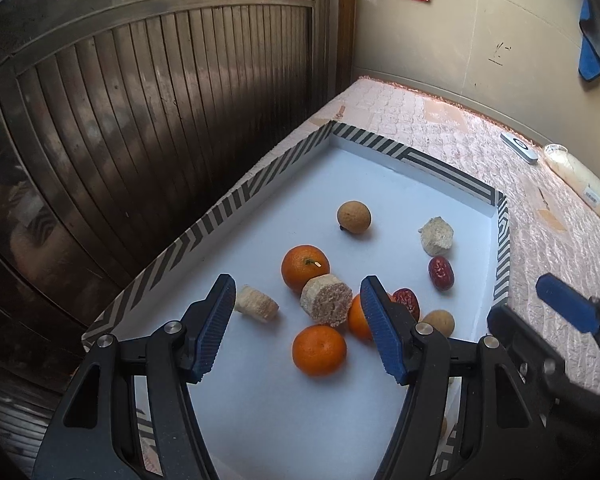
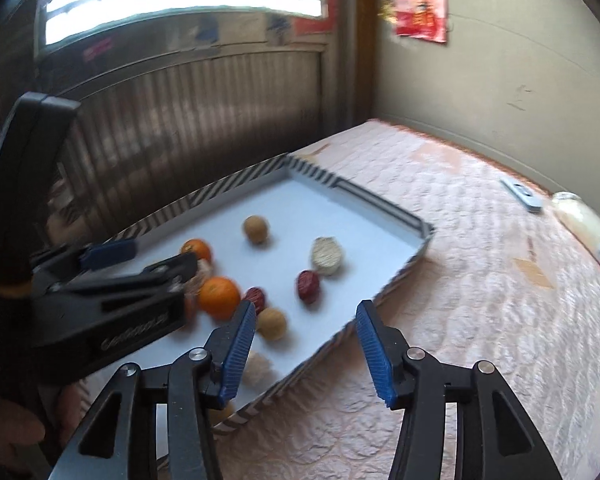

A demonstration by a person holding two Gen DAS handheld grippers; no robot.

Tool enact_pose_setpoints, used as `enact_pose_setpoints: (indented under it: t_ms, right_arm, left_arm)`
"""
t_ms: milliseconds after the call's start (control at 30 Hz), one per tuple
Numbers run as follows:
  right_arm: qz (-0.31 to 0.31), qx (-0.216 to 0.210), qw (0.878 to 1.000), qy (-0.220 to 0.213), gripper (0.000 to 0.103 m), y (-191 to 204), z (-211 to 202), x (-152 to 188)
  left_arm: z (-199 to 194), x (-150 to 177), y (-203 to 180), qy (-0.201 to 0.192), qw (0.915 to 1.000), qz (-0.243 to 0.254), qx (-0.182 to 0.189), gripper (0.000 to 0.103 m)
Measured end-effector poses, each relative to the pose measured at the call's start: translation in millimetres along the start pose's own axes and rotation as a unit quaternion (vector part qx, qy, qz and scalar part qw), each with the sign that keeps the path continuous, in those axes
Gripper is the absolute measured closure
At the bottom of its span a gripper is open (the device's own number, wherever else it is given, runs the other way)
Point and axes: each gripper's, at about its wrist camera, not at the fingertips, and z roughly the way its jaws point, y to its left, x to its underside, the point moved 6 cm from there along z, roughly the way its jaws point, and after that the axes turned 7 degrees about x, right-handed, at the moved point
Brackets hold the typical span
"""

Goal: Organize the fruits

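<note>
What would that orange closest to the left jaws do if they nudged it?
The orange looks round and smooth, so it would probably roll across the flat white tray. The tray's raised striped rim should likely stop it. It looks firm, so a gentle squeeze probably wouldn't hurt it.

The tray (image 1: pixel 500 240) holds three oranges (image 1: pixel 305 268), two red dates (image 1: pixel 441 273), and two round tan fruits, one far (image 1: pixel 353 217), one near (image 1: pixel 439 322). Three pale cut chunks (image 1: pixel 326 300) lie among them.
</note>
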Motion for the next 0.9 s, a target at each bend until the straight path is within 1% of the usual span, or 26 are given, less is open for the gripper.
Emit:
enact_pose_setpoints:
  t_ms: [67, 100, 200, 300, 633, 900]
  right_arm:
    - [0.016, 0.021, 1.000, 0.005, 0.052, -5.4, 3.2, 0.2]
    - [0.022, 0.024, 0.999, 0.008, 0.052, -7.1, 4.9, 0.9]
    - [0.042, 0.031, 0.998, 0.018, 0.052, -12.8, 9.9, 4.4]
    - [0.060, 0.025, 0.998, 0.021, 0.052, -15.5, 12.7, 7.0]
    - [0.065, 0.033, 0.997, 0.022, 0.051, -20.0, 9.9, 10.5]
    - [0.069, 0.030, 0.997, 0.022, 0.051, -23.0, 9.8, 12.1]
  left_arm:
    - [-3.7, 2.1, -3.3, -0.005, 1.0000, 0.005, -0.002, 0.038]
    - [-5.2, 3.5, -5.1, -0.006, 1.0000, 0.006, 0.000, 0.038]
    - [-8.5, 6.6, -9.5, -0.009, 0.9999, 0.008, 0.005, 0.038]
    - [-11.7, 8.2, -11.4, -0.013, 0.9999, 0.007, 0.007, 0.038]
    - [-18.5, 10.7, -16.5, -0.024, 0.9996, 0.010, 0.003, 0.038]
    - [-21.0, 11.4, -17.4, -0.030, 0.9995, 0.011, -0.003, 0.038]
